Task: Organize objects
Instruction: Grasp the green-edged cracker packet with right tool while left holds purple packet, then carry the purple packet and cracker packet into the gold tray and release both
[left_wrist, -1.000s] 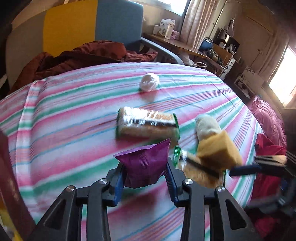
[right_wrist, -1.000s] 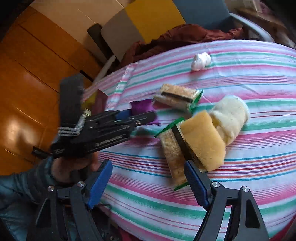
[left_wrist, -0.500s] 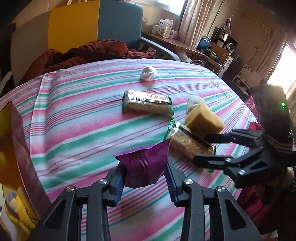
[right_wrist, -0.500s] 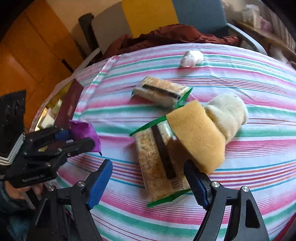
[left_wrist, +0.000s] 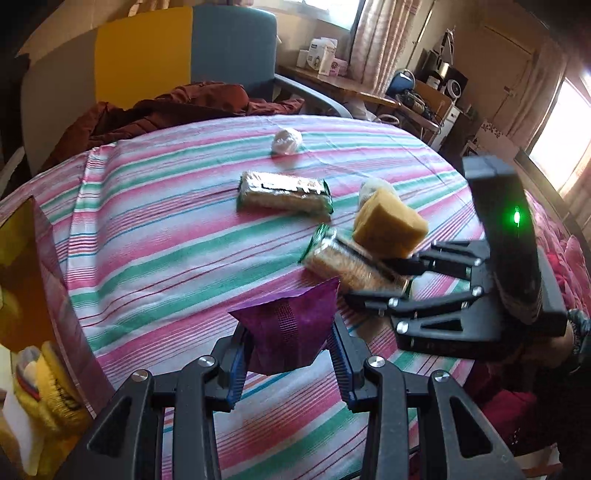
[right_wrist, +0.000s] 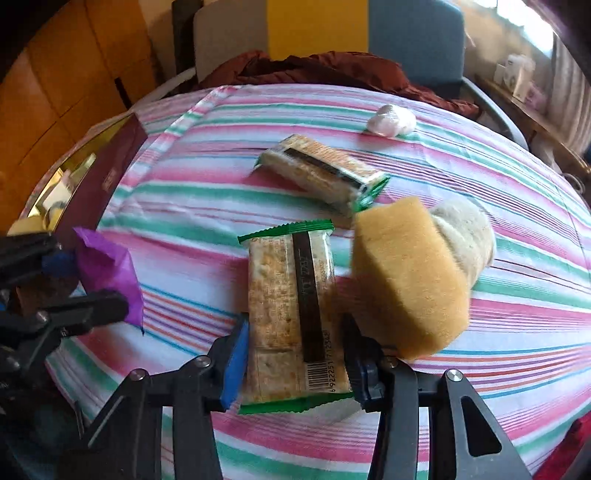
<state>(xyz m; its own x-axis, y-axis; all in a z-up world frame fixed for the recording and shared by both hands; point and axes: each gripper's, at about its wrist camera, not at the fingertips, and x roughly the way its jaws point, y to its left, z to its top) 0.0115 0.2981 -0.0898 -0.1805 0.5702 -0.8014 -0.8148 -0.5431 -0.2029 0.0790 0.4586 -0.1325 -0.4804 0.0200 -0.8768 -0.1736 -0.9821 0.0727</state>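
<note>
Right gripper (right_wrist: 293, 354) now clamped on near cracker pack (right_wrist: 293, 314), was spread 0.5 s ago; left gripper (left_wrist: 286, 363) still pinching purple packet (left_wrist: 288, 330), nearer the maroon box (right_wrist: 99, 181).

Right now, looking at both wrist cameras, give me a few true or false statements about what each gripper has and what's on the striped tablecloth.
1. The left gripper holds a crinkled purple foil packet. True.
2. The right gripper has its jaws around the yellow sponge block. False: they flank a green-edged cracker packet; the sponge is beside it.
3. A second green-edged cracker packet lies on the striped tablecloth. True.
4. The white crumpled ball sits inside the dark red box. False: it lies on the cloth.
</note>
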